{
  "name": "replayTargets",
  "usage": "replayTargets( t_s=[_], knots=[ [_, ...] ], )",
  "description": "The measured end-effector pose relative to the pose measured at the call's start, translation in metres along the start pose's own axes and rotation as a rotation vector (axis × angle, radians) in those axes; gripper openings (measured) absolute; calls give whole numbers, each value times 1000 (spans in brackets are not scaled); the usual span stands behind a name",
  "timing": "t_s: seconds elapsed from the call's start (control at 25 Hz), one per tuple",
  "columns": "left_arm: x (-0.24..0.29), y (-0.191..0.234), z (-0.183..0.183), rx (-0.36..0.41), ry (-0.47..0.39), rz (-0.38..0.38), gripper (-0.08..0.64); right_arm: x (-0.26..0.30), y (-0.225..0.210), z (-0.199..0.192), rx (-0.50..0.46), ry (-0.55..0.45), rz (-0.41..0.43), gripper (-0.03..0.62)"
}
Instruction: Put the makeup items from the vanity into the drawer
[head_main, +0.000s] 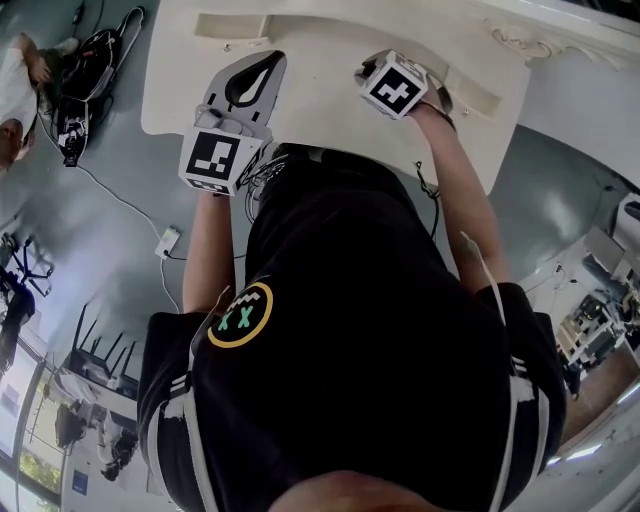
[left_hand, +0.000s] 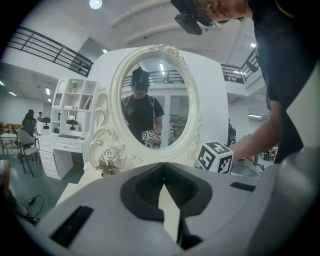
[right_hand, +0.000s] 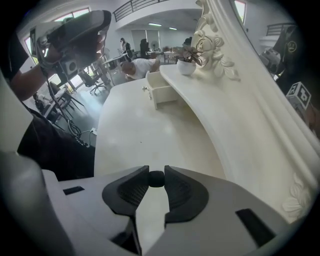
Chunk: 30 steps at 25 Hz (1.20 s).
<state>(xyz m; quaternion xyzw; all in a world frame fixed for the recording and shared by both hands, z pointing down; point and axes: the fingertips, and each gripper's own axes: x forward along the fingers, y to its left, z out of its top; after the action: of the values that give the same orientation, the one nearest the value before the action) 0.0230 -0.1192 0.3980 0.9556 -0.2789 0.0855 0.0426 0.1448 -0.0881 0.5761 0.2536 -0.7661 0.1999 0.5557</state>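
From the head view, a person in a black shirt (head_main: 370, 330) leans over the white worktop (head_main: 330, 120). The left gripper (head_main: 262, 72) and the right gripper (head_main: 380, 80) are both above the worktop. The right one is nearer to the carved frame of the mirror (head_main: 520, 42).

In the left gripper view, the left gripper (left_hand: 162, 167) points straight at the oval mirror (left_hand: 155, 95). Its jaws are pressed together at the tips and nothing is between them. The person shows in the glass. A little flower (left_hand: 106, 167) sits by the lower left of the mirror. The right gripper's cube is by the lower right.

In the right gripper view, the right gripper (right_hand: 156, 176) has its jaws closed on a small black thing (right_hand: 156, 178). It is round, and it may be a makeup item, but it is too small to tell. It is held above the worktop, just beside the foot of the mirror. Farther along the mirror's foot, the small drawer (right_hand: 161, 92) stands pulled open. A plant pot (right_hand: 186, 66) is behind it, close to the mirror.
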Motion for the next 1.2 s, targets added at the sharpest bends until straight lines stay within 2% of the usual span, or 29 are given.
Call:
replayTargets(
  t_s=[0.36,0.52,0.72,0.96,1.2],
  knots=[
    [-11,14,1,-7,1,48,20,-25,-9,50,-115,-37,-24,117],
    [-18,17,-5,-10,0,66,20,-30,-13,90,-195,-76,-26,117],
    [-36,26,-5,-20,-8,108,20,-32,-2,159,-339,-124,-18,117],
    [-59,37,-7,-29,-17,149,20,-10,11,225,-420,-172,5,117],
    [-75,51,-11,-42,-18,180,20,25,18,246,-455,-122,34,117]
  ],
)
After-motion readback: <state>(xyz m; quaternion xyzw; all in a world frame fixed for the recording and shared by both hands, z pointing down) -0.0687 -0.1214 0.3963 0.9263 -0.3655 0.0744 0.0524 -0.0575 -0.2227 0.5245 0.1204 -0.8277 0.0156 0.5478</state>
